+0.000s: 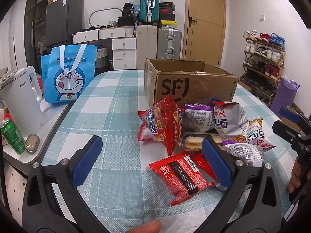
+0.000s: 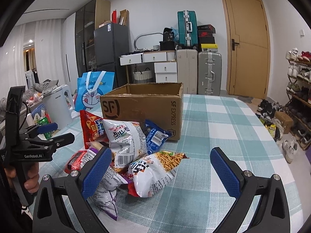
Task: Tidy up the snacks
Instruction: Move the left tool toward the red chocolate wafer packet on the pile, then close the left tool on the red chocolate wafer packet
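Observation:
A pile of snack bags lies on the checked tablecloth (image 1: 116, 101) in front of an open SF cardboard box (image 1: 188, 81) (image 2: 143, 108). My left gripper (image 1: 152, 162) is open just above the table; a flat red packet (image 1: 182, 176) lies between its fingers, close to the right pad. Behind it are a red puffed bag (image 1: 163, 124), a purple-topped bag (image 1: 198, 116) and a white bag (image 1: 229, 120). My right gripper (image 2: 161, 172) is open around a white noodle-snack bag (image 2: 153, 170) without touching it. Each gripper shows in the other's view: the left gripper (image 2: 58, 133), the right gripper (image 1: 285, 121).
A white kettle (image 1: 21, 101), a green can (image 1: 12, 136) and a blue cartoon tote bag (image 1: 68, 73) stand at the table's left side. A shoe rack (image 1: 264, 62) is off to the right, with suitcases (image 1: 169, 42) and drawers behind the table.

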The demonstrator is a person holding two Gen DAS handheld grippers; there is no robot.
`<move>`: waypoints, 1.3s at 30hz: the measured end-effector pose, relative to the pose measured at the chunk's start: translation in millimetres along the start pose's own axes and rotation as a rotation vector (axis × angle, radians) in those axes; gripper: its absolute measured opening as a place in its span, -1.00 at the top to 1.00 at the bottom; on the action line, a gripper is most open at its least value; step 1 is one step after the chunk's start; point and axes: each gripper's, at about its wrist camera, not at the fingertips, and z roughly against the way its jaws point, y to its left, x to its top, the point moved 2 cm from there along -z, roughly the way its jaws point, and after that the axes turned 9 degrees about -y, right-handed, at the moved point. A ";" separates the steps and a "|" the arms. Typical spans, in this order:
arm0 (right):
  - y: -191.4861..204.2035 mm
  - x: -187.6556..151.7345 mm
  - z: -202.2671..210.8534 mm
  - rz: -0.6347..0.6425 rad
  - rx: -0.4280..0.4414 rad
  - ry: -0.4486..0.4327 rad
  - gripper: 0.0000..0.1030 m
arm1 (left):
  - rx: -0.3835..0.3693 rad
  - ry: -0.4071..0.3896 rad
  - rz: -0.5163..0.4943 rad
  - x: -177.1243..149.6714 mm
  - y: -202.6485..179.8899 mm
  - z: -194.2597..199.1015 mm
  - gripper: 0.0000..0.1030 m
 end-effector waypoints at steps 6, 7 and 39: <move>-8.7 -5.8 -10.3 -0.034 -0.018 0.080 -0.99 | 0.002 0.063 -0.059 -1.1 -5.7 -4.2 -0.98; -9.7 -6.2 -10.8 -0.034 -0.021 0.087 -0.99 | -0.001 0.072 -0.060 -1.6 -6.3 -4.6 -0.98; -25.6 -29.5 -68.8 -0.285 0.115 0.341 -0.76 | -0.115 0.370 0.051 -39.9 0.5 -63.1 -0.98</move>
